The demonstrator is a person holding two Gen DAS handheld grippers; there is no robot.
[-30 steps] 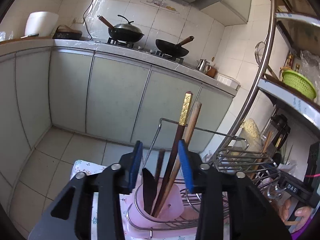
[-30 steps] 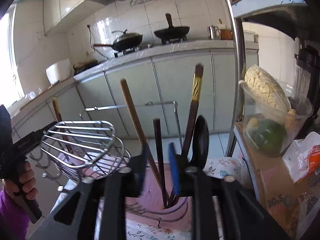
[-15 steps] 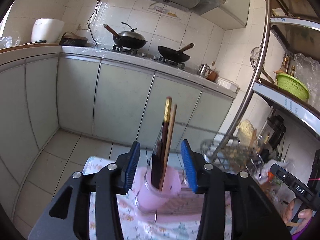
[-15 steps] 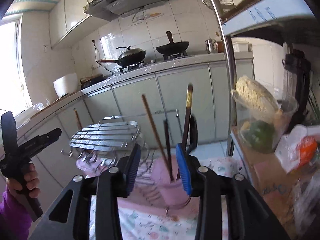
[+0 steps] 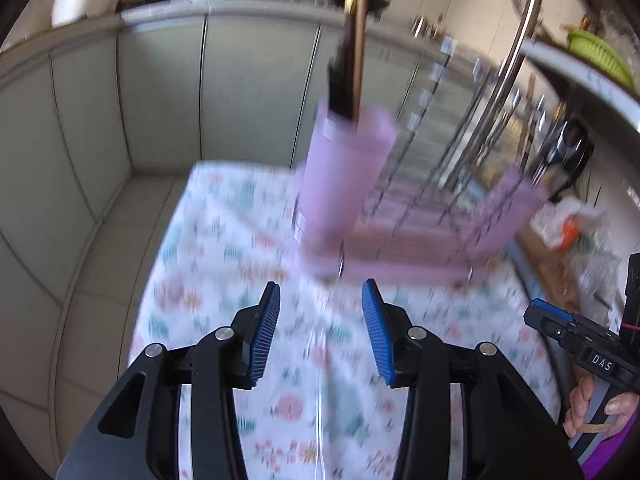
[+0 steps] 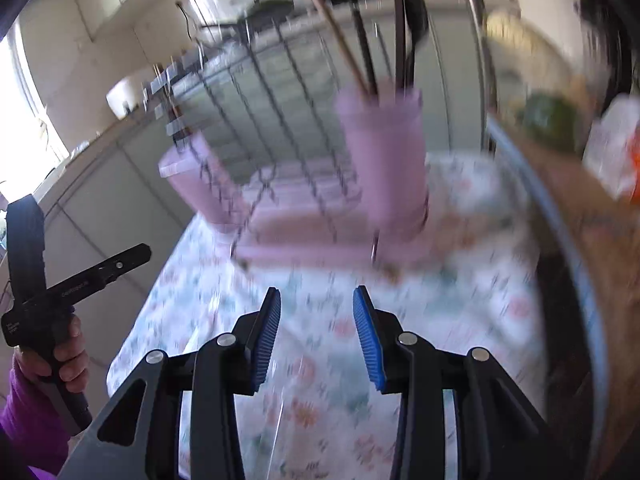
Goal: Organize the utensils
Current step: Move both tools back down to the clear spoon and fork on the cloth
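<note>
Utensils (image 6: 362,32) standing in pink cup (image 6: 382,152), upper centre | my left tool (image 5: 320,332) and right tool (image 6: 316,328) apart, empty | task looks nearly done

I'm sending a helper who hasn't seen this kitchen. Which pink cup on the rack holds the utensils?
On the flowery tablecloth stands a wire dish rack on a pink tray, with a pink cup at each end. Take the utensil cup at the end nearer the chrome shelf pole: only it has chopsticks and dark handles sticking up.
</note>
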